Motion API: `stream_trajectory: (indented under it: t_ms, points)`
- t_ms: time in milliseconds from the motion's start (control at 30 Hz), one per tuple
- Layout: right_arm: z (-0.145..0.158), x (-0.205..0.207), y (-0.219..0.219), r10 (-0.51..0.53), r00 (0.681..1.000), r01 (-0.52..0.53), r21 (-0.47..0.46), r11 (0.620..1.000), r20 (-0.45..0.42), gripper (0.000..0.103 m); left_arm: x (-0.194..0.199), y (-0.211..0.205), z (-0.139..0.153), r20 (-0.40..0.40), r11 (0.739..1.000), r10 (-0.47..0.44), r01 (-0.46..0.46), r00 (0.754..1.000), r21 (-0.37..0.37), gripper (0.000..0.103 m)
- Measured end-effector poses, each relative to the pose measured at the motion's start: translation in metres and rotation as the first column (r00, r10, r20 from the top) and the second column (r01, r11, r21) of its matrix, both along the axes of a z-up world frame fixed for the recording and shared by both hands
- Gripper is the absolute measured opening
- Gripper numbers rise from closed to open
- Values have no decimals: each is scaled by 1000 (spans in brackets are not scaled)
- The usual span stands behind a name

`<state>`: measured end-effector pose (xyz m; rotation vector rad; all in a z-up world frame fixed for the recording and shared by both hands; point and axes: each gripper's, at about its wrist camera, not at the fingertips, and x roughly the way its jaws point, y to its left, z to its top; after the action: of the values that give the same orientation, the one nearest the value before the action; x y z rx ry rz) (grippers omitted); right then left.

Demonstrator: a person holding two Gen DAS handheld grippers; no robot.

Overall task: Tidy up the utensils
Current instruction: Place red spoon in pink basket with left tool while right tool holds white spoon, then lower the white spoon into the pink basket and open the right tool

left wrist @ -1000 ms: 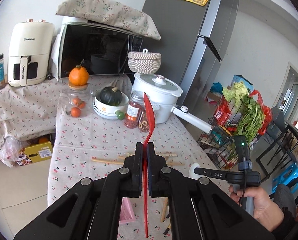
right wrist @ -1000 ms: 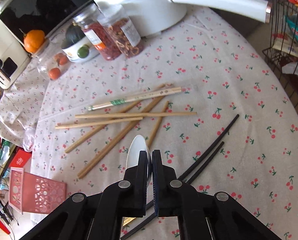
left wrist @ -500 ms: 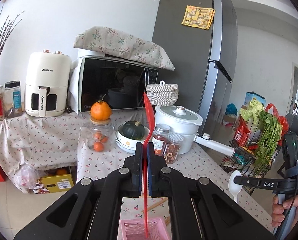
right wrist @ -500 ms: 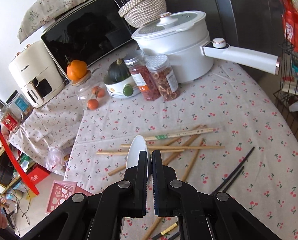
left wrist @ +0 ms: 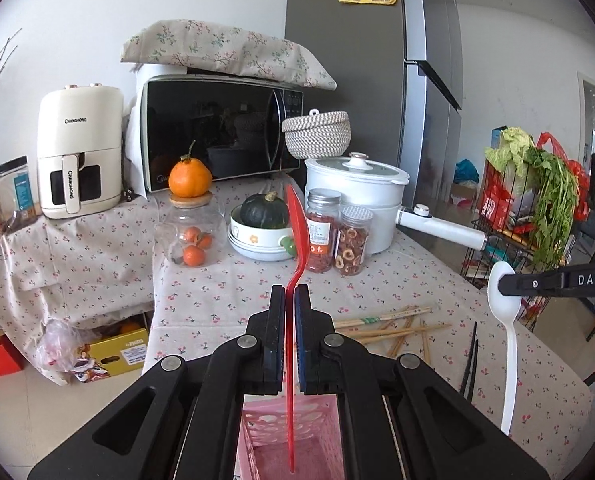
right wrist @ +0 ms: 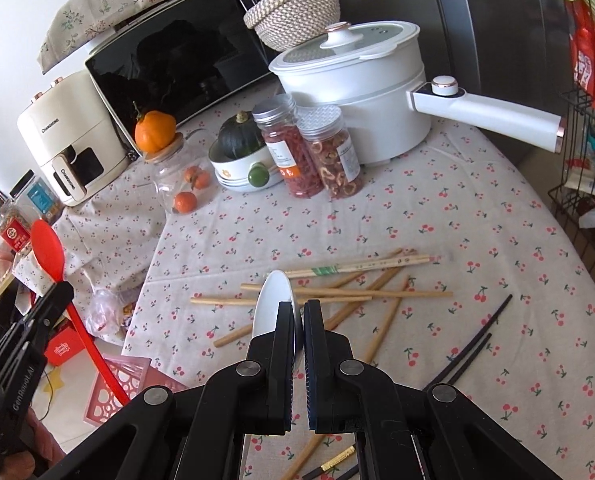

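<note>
My left gripper is shut on a red spoon, bowl up, its handle end hanging inside a pink perforated basket below. It also shows at the left of the right wrist view, with the red spoon and basket. My right gripper is shut on a white spoon, held above the tablecloth. In the left wrist view the white spoon hangs handle down at the right. Several wooden chopsticks and black chopsticks lie on the table.
A white pot with a long handle, two spice jars, a bowl with a squash, a glass jar under an orange, a microwave and an air fryer stand behind. A wire vegetable rack stands at the right.
Both grippers have lowered and levelled a little. The red spoon's handle now reaches deeper into the pink basket. The right gripper with the white spoon has come closer to the left one.
</note>
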<state>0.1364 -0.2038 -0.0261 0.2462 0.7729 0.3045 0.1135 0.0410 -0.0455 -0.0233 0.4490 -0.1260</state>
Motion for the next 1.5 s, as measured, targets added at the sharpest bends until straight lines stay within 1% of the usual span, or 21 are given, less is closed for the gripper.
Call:
stream_trajectory:
  t_ms: [33, 100, 133, 200, 233, 267, 333, 367, 433, 533, 700, 800, 900, 1033, 1133, 1233, 1333, 1400, 1433, 1467, 1500]
  points:
    - [1, -1, 2, 4, 1000, -4, -3, 1000, 5, 4, 2, -2, -2, -42, 1000, -11, 11, 999, 2, 6]
    - [3, -4, 6, 15, 1000, -15, -10, 1000, 23, 4, 3, -2, -5, -117, 999, -35, 33, 993, -25, 9]
    - [6, -6, 8, 19, 999, -18, -20, 1000, 39, 4, 2, -1, -5, -148, 999, -35, 30, 988, -39, 14]
    - [11, -10, 13, 26, 997, -24, -36, 999, 76, 4, -1, 5, -2, -188, 996, -45, 28, 981, -90, 29]
    - [14, -12, 16, 30, 995, -27, -38, 999, 93, 4, -2, 8, 0, -212, 994, -47, 24, 976, -111, 45]
    - [17, -14, 18, 33, 993, -29, -38, 999, 110, 4, -3, 11, 2, -236, 991, -48, 17, 971, -134, 58]
    - [23, -18, 23, 34, 990, -30, -32, 999, 139, 5, -8, 18, 7, -273, 984, -55, 6, 960, -176, 64]
    - [25, -20, 26, 34, 988, -30, -27, 999, 153, 5, -10, 20, 9, -291, 983, -56, 1, 955, -184, 65]
    - [30, -22, 32, 34, 983, -31, -19, 999, 180, 5, -14, 24, 13, -316, 986, -39, -15, 948, -168, 70]
    - [35, -25, 46, 42, 975, -40, -12, 999, 217, 5, -19, 32, 14, -358, 992, 17, -60, 933, -109, 79]
    - [41, -30, 77, 56, 961, -59, 3, 998, 270, 5, -24, 54, 10, -425, 990, 73, -116, 902, -75, 80]
    - [44, -33, 96, 52, 948, -53, -4, 999, 314, 5, -26, 64, 10, -440, 990, 70, -116, 895, -79, 80]
    - [44, -33, 114, 53, 932, -42, -39, 998, 358, 5, -29, 73, 10, -446, 989, 75, -123, 892, -81, 80]
    - [35, -29, 137, 62, 924, -32, -85, 996, 377, 5, -29, 84, 7, -466, 985, 87, -144, 881, -89, 80]
    - [24, -27, 151, 80, 925, -33, -131, 991, 371, 5, -30, 89, 4, -473, 983, 100, -161, 875, -91, 80]
    - [12, -25, 162, 103, 935, -52, -156, 986, 339, 6, -29, 92, 0, -479, 982, 110, -168, 871, -81, 80]
    - [4, -23, 165, 124, 948, -85, -140, 986, 293, 6, -28, 94, -2, -484, 981, 114, -174, 868, -81, 80]
    - [1, -22, 165, 139, 953, -110, -124, 986, 268, 6, -28, 94, -1, -477, 982, 110, -170, 872, -84, 80]
    - [1, -22, 164, 143, 956, -116, -117, 986, 256, 10, -27, 92, -1, -471, 983, 107, -165, 876, -84, 80]
    - [1, -22, 163, 143, 959, -119, -112, 987, 246, 20, -27, 91, 0, -466, 984, 106, -160, 879, -79, 80]
    - [1, -21, 160, 142, 961, -121, -103, 987, 237, 27, -28, 89, 1, -462, 985, 106, -156, 880, -73, 80]
